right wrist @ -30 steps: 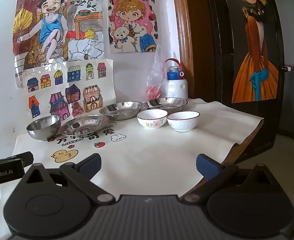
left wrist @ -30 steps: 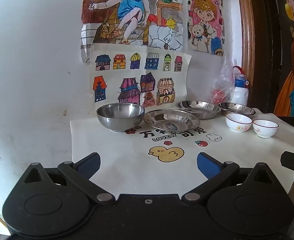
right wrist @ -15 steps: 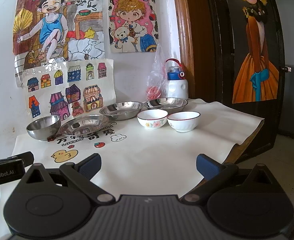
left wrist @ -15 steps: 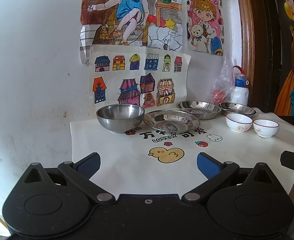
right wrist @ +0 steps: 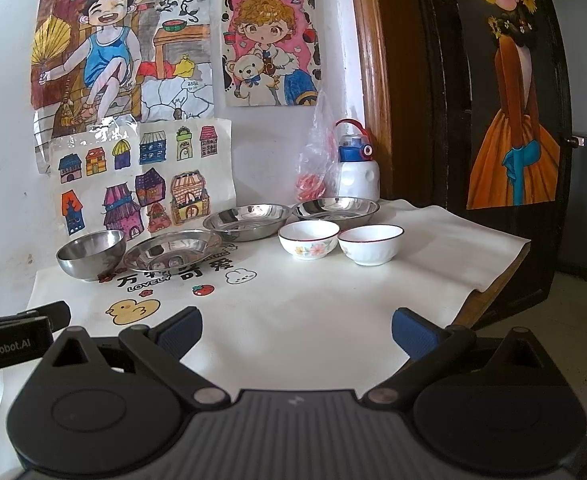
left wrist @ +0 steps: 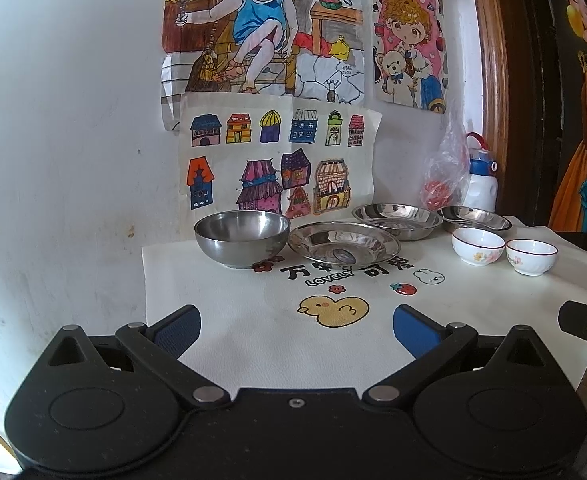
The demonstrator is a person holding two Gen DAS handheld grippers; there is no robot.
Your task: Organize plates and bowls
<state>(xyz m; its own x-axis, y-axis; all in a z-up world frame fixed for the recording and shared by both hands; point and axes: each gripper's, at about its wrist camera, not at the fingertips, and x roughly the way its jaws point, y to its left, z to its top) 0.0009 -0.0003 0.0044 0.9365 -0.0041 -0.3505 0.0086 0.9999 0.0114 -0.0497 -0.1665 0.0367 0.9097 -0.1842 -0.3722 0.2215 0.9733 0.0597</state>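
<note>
Left gripper [left wrist: 296,322]: jaws spread, empty, at the surface's [left wrist: 253,344] near edge.
Right gripper [right wrist: 296,322]: jaws spread, empty, at the near edge too.
Steel bowl [left wrist: 241,237]: far left corner, ahead and slightly left of my left jaws.
White bowls [right wrist: 308,239]: straight ahead of my right jaws, so that arm is nearer.
Plates [right wrist: 172,249]: along the far edge.

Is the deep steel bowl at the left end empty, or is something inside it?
Empty, as far as shown. The steel bowl stands upright, and its visible inner wall is bare metal; the bottom is hidden behind the near rim.
</note>
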